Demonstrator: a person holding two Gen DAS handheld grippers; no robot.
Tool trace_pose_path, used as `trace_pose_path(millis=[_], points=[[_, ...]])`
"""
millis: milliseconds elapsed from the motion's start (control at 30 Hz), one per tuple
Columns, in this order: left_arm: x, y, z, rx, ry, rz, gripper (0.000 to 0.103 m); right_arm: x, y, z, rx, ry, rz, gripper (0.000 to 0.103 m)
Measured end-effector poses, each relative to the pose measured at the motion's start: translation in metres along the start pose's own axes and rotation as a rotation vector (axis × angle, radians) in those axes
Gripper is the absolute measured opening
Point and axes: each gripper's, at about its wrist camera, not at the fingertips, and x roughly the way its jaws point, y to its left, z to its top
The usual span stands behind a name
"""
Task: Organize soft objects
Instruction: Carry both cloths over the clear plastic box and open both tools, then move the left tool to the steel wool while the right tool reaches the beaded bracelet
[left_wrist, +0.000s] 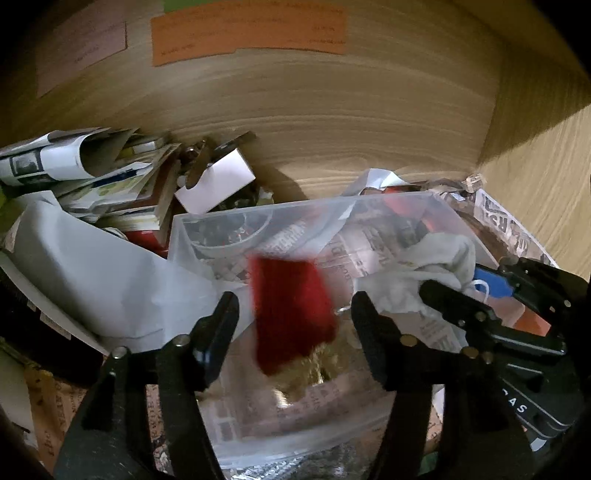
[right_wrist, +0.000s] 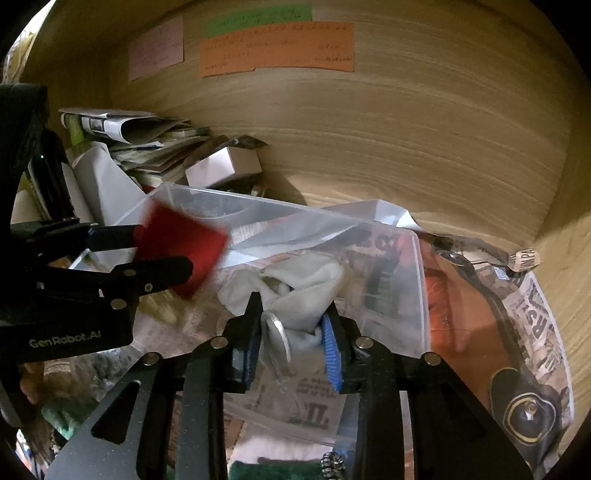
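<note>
Left tongs stand spread over the clear plastic storage bin; the small red fuzzy cloth sits blurred between the fingers with neither pad pressing it, apparently loose above the bin's open top. Right tongs pinch a crumpled off-white fabric piece between blue pads, held over the bin's near side. Judgement: both cloths are light, limp and non-fragile; they will sag and fold, so a bunched fold or thick edge is the best hold, as the right tongs have it. Surroundings: a heap of papers and booklets and a small white box crowd the bin's left, crumpled newspaper lies on its right, wood panel behind. The bin's thin rim and the two tongs' closeness are the main obstructions.
</note>
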Motion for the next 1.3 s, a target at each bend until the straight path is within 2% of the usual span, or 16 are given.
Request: trace_pose_path(millis=[67,200,333,433,533,667,833,933,1200,1267,1300], points=[[-0.004,0.003,0.0,-0.01,-0.003,-0.006,0.067,0.0,0.0,0.0,-0.003,0.001,-0.001,0.033],[-0.017,0.006,0.0,-0.021,-0.027,-0.008,0.068,-0.008,0.002,0.001,-0.013,-0.024,-0.005,0.047],[-0.044,0.009,-0.003,-0.026,-0.084,-0.003,0.077,-0.027,0.003,0.004,-0.018,-0.083,-0.015,0.063],[-0.065,0.011,-0.006,-0.024,-0.13,0.005,0.084,-0.047,0.005,0.006,-0.022,-0.141,-0.017,0.071],[-0.082,0.013,-0.011,-0.022,-0.165,0.011,0.091,-0.069,0.007,0.006,-0.029,-0.194,-0.022,0.074],[-0.099,0.013,-0.022,-0.01,-0.189,0.023,0.096,-0.094,0.007,0.001,-0.028,-0.252,-0.025,0.079],[-0.106,0.014,-0.038,-0.013,-0.178,0.02,0.098,-0.108,0.003,-0.012,-0.013,-0.268,-0.043,0.079],[-0.104,0.014,-0.049,-0.019,-0.133,0.022,0.099,-0.111,-0.004,-0.022,0.004,-0.25,-0.057,0.079],[-0.084,0.012,-0.078,-0.022,-0.041,0.008,0.099,-0.098,-0.027,-0.061,0.062,-0.125,-0.089,0.079],[-0.078,0.012,-0.084,-0.027,-0.014,0.004,0.099,-0.093,-0.031,-0.071,0.085,-0.093,-0.081,0.076],[-0.074,0.013,-0.087,-0.033,0.001,0.002,0.099,-0.092,-0.033,-0.075,0.093,-0.078,-0.074,0.07]])
